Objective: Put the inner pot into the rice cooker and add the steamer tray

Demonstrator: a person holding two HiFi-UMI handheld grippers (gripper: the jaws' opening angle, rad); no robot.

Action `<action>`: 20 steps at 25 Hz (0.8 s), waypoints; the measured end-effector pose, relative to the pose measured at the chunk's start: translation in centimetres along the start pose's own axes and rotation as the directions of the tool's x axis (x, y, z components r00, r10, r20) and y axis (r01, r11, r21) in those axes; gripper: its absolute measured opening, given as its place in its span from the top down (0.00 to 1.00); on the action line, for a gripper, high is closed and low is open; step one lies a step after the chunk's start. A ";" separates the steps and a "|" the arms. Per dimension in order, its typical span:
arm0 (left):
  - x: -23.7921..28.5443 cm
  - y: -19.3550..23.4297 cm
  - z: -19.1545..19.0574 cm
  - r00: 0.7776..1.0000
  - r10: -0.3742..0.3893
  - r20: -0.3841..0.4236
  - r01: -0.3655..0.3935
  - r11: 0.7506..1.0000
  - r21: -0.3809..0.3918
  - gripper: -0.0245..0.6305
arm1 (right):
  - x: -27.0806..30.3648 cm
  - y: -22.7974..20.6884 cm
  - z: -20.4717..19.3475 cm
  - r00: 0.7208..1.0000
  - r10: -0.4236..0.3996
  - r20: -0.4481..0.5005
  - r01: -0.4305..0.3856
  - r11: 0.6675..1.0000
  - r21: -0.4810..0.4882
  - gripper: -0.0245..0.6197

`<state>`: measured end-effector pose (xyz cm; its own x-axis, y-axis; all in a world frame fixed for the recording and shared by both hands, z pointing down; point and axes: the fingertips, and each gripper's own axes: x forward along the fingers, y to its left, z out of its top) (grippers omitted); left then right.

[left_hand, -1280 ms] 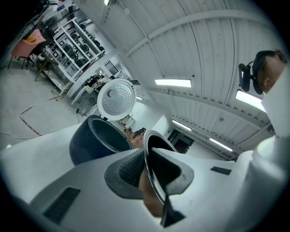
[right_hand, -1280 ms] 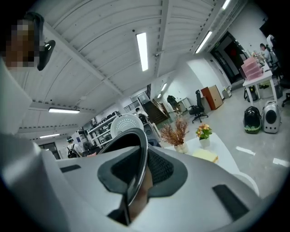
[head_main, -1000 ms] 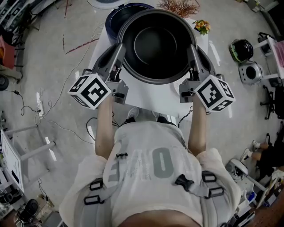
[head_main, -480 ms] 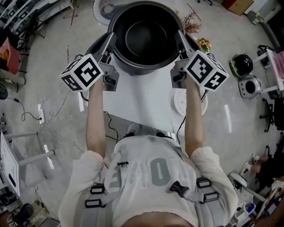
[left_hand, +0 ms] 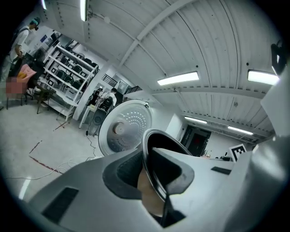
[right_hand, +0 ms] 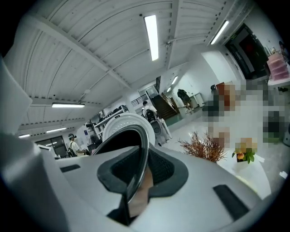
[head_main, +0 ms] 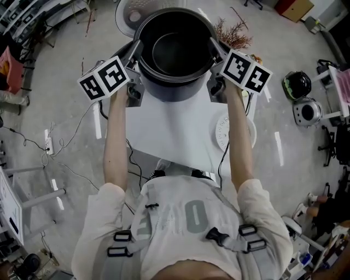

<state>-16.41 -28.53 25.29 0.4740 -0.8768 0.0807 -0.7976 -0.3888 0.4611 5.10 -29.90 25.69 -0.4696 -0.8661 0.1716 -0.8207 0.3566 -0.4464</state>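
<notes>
The dark inner pot (head_main: 175, 52) hangs above the far end of the white table (head_main: 169, 128), carried by its rim between both grippers. My left gripper (head_main: 138, 50) is shut on the pot's left rim (left_hand: 152, 149). On the opposite rim (right_hand: 140, 140) my right gripper (head_main: 214, 46) is shut too. Just behind the pot stands the rice cooker's raised white lid (head_main: 130, 11), also seen in the left gripper view (left_hand: 124, 131); the pot hides most of the cooker's body. The round white steamer tray (head_main: 231, 131) lies at the table's right edge.
A dried brown plant (head_main: 234, 35) and a small fruit ornament (right_hand: 244, 155) stand at the table's far right corner. Cables (head_main: 65, 136) trail over the floor on the left. Other cookers (head_main: 303, 95) sit on the floor at the right. People and shelves (left_hand: 68, 77) stand far off.
Both grippers have carried the pot away from the person along the table, toward the cooker's open lid. The steamer tray has come into view near the right arm.
</notes>
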 end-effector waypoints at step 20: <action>5.2 6.2 -5.2 0.960 0.184 -0.211 -0.165 0.981 0.103 0.88 | 5.7 -5.8 -7.7 0.943 -0.187 -0.276 0.209 0.976 0.055 0.85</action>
<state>-16.96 -33.99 33.18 0.3872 -0.8535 0.3488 -0.8991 -0.2659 0.3477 4.70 -34.21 35.99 -0.3795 -0.7866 0.4872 -0.8817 0.1479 -0.4480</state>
